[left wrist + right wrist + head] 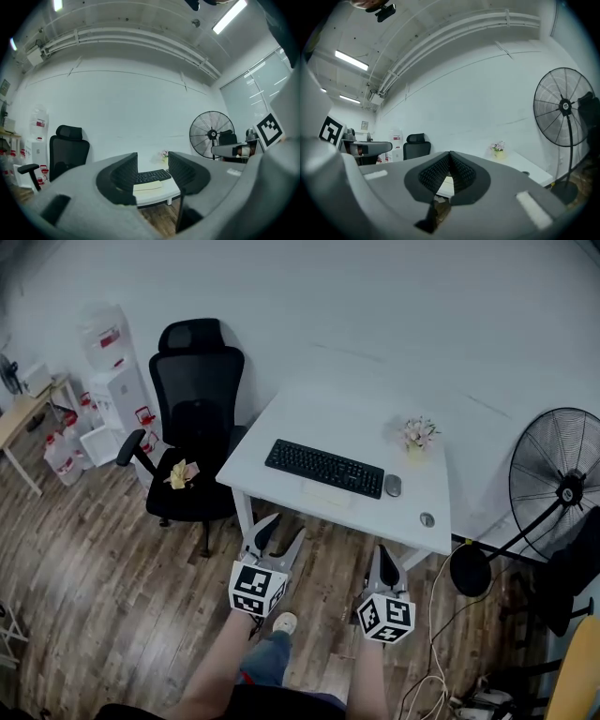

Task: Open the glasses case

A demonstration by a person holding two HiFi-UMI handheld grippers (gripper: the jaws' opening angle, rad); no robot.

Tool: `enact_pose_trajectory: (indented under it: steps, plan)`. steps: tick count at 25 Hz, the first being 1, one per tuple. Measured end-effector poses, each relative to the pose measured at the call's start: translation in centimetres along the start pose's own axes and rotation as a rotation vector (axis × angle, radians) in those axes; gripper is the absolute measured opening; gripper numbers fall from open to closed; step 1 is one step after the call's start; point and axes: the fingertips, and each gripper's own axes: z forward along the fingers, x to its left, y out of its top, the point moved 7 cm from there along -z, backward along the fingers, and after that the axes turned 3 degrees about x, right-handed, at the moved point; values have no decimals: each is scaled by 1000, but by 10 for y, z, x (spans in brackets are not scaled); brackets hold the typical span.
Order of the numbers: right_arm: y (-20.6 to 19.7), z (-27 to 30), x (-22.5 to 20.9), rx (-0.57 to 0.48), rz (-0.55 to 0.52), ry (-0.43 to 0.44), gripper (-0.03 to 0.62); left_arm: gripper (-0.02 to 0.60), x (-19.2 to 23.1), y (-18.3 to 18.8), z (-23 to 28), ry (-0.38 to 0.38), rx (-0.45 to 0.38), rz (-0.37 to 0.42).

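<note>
**Glasses case (326, 493) on the tabletop (309, 418), both tongs well short of it**

The pale case lies flat near the white tabletop's front edge, just in front of the black keyboard (324, 468), with a mouse (392, 486) to the keyboard's right. The left tongs (153, 161) are held over the wooden floor (112, 577), jaws apart with nothing between them; the case shows far beyond the gap. The right tongs (450, 158) have their jaws pressed together at the tips, empty. A black office chair (192, 418) stands left of the tabletop
</note>
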Motion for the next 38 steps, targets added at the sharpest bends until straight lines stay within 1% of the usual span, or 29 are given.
enact_pose_trajectory:
  steps: [4, 6, 10, 17, 21, 25, 31, 35, 38]
  plan:
    - [2, 69, -15, 8, -2, -7, 8, 195, 33, -2, 66, -24, 22, 12]
    - [6, 100, -24, 17, -3, -12, 8, 195, 48, 0, 97, -32, 29, 1]
    - [17, 156, -46, 21, 3, -33, 8, 195, 68, 8, 156, -58, 33, 2]
    - [21, 219, -71, 30, 16, -66, 8, 195, 93, 10, 228, -99, 41, 5]
    - [27, 238, -84, 23, 10, -81, 8, 195, 98, 14, 252, -113, 35, 6]
    - [35, 249, -90, 15, 6, -83, 8, 195, 101, 16, 264, -115, 33, 1]
    - [48, 263, -105, 6, -4, -76, 8, 195, 106, 23, 281, -92, 14, -3]
    - [52, 265, -113, 13, -14, -72, 8, 195, 108, 25, 289, -70, 18, -3]
    - [51, 264, -119, 24, -17, -70, 8, 195, 101, 19, 294, -73, 38, 22]
